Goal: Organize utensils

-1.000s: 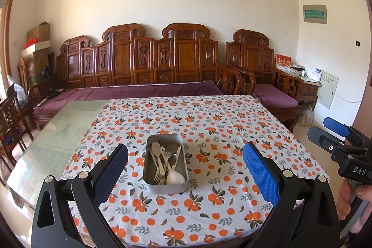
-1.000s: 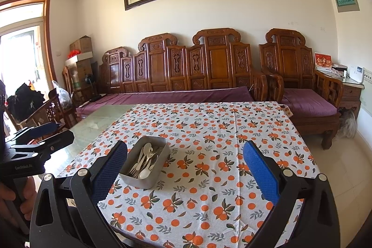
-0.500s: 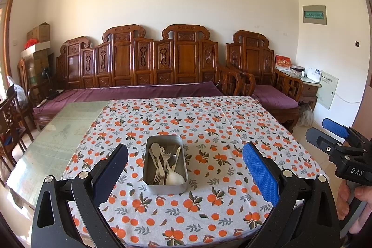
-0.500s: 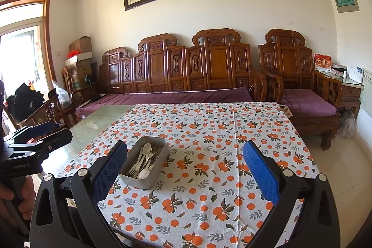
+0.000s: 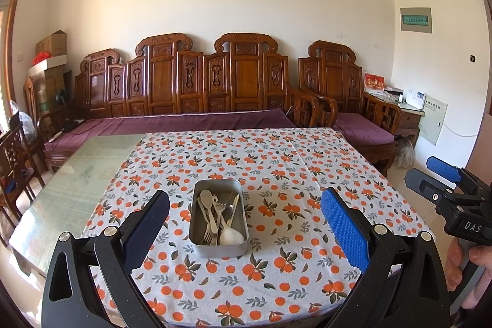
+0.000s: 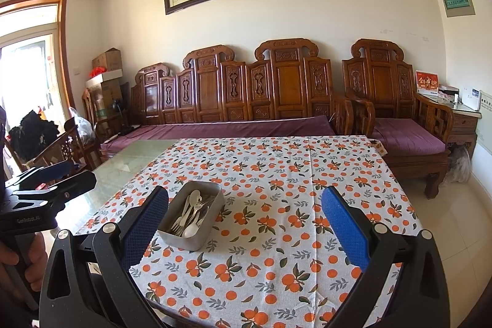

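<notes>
The utensils (image 5: 219, 215) — forks, spoons and what look like chopsticks — lie heaped together in a metal tin (image 5: 219, 248) that sits on the orange-print tablecloth (image 5: 276, 168) over the worktop (image 5: 70, 189). Both tools hang above the near edge, well short of the tin: the left hand-held gripper (image 5: 245, 223) has its blue pads spread wide with nothing between them, and the right hand-held gripper (image 6: 245, 225) is spread and bare too.

This scene fits two stages alike — cutlery gathered into the tin as the job wants, or a jumbled pile waiting to be sorted out of it. The pictures do not settle which, so no particular move follows from them.

The pieces overlap, so their count and the lower handles are hard to make out. The near edge of the worktop is cut off behind the gripper frames, and only part of each holding hand shows.
</notes>
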